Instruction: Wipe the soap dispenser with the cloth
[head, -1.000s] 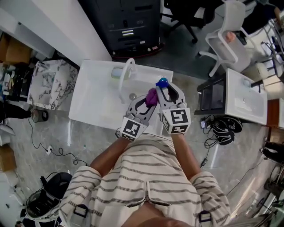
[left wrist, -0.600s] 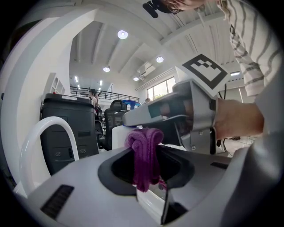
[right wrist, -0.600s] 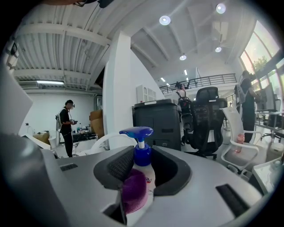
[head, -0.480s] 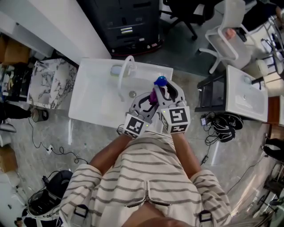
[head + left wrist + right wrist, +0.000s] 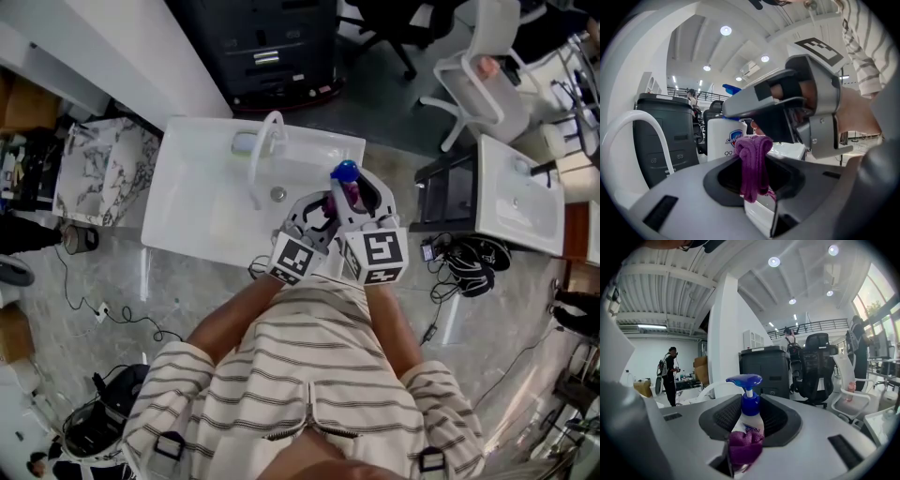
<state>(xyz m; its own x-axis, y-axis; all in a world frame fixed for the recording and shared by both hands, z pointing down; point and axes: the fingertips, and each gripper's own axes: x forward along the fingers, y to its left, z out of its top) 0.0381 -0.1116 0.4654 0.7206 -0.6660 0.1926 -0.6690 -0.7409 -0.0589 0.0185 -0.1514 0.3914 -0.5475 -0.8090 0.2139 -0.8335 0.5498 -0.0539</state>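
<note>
Right gripper view: the soap dispenser (image 5: 748, 414) is seen clamped upright between the two dark pads of the right gripper (image 5: 750, 422), the jaws being set fairly wide to take the bottle's width. It is a white plastic bottle with a blue collar and a blue pump head (image 5: 744, 379), whose nozzle is pointed toward 9 o'clock. A blue logo is printed on the front, but only its top edge can be made out here. The lower part is covered by the purple cloth (image 5: 744, 447), which is bunched at 6 o'clock of the bottle and appears to be pressed against it.

In the left gripper view, the cloth is shown pinched as a knotted wad between the narrowly closed jaws of the left gripper (image 5: 754, 174). At 11 o'clock of the wad, the label (image 5: 733, 138) is turned to the camera. A blue and red shield is printed there, crossed by white script that looks to begin with "Safe". The figures "99" are printed below it, and the rest is hidden by the cloth.

In the head view, the dispenser is held over the right edge of a white sink (image 5: 202, 211). The faucet (image 5: 262, 155) is found at 10 o'clock of the bottle.
</note>
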